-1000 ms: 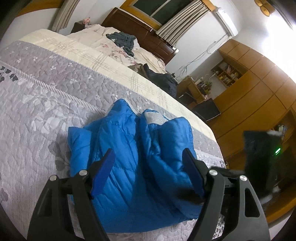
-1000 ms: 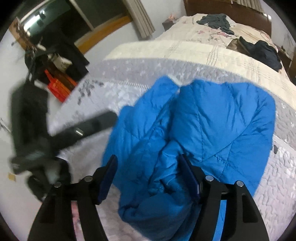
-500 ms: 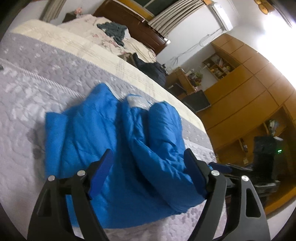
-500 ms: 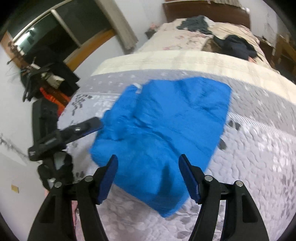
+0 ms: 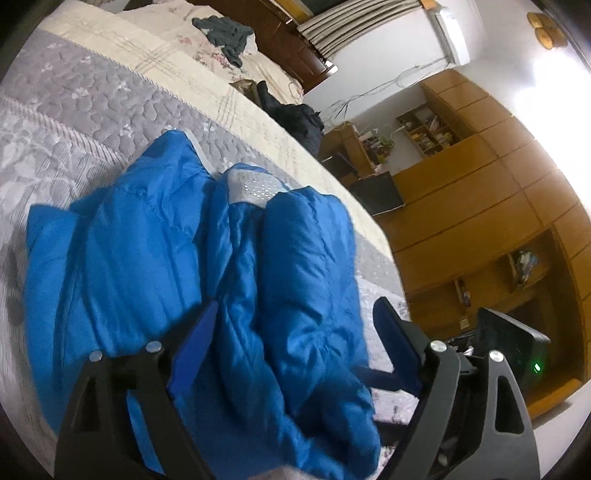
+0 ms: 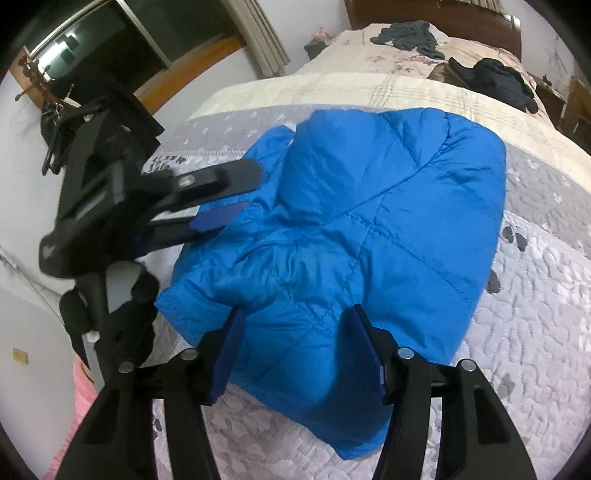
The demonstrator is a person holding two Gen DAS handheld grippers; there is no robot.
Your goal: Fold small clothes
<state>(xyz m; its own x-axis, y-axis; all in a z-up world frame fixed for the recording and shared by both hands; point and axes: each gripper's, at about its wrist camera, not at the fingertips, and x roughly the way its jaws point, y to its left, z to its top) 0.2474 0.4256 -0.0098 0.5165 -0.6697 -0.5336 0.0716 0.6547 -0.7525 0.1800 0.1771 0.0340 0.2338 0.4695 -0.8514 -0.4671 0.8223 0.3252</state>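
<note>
a grey quilt (image 5: 74,122) is covering the near part of the bed, with a cream blanket (image 5: 192,74) lying beyond it. a grey garment (image 5: 225,31) is sitting crumpled near the dark headboard (image 6: 436,16), and a black garment (image 5: 295,116) is lying at the bed's edge. curtains (image 5: 354,22) are hanging over the headboard, beside an air conditioner (image 5: 452,31). wooden cabinets (image 5: 491,177) are lining the wall, with an open shelf (image 5: 430,129) holding small items. a window (image 6: 103,40) is showing dark in the right wrist view.
</note>
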